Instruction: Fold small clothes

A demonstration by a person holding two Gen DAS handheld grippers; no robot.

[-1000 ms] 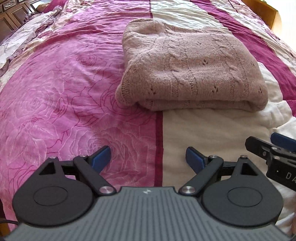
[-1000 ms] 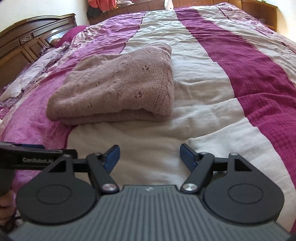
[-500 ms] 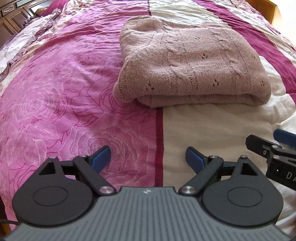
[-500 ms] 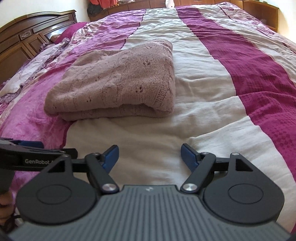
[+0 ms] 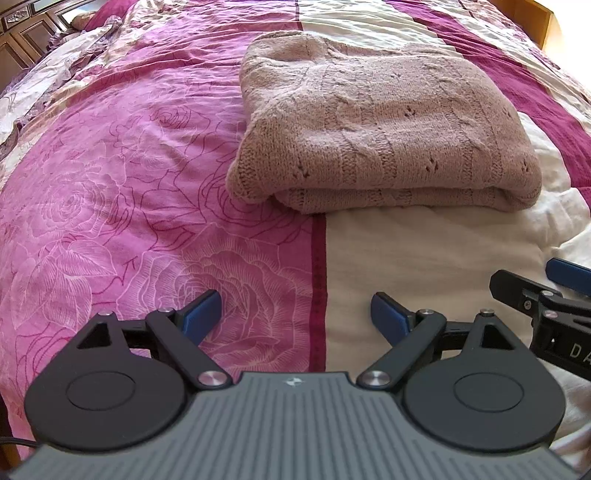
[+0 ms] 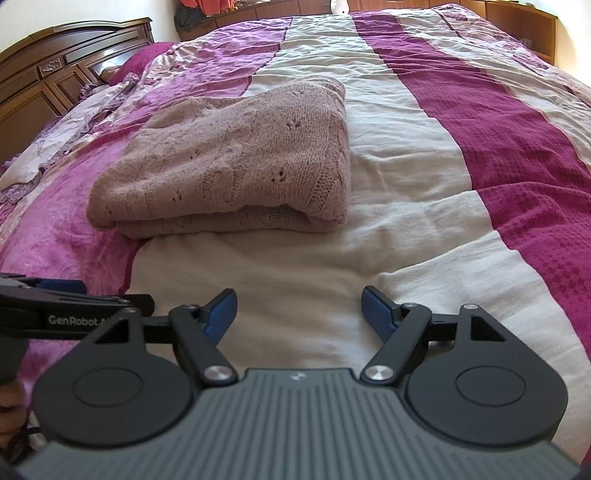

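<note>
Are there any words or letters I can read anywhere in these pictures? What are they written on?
"GenRobot.A", white letters cut off by the right gripper, on the black side of the left gripper, in the right wrist view.
"DA", white letters cut off at the picture edge, on the black body of the right gripper, in the left wrist view.
The knitted beige folded sweater and pink-and-cream bedspread carry no words.

bed: wide, covered by a bedspread (image 6: pixel 424 155) in pink rose print, cream and magenta stripes | far left: dark carved wooden headboard (image 6: pixel 55 70) | far: low wooden cabinets (image 6: pixel 517 22) along a pale wall (image 6: pixel 74 11) | light: bright daylight from the right
</note>
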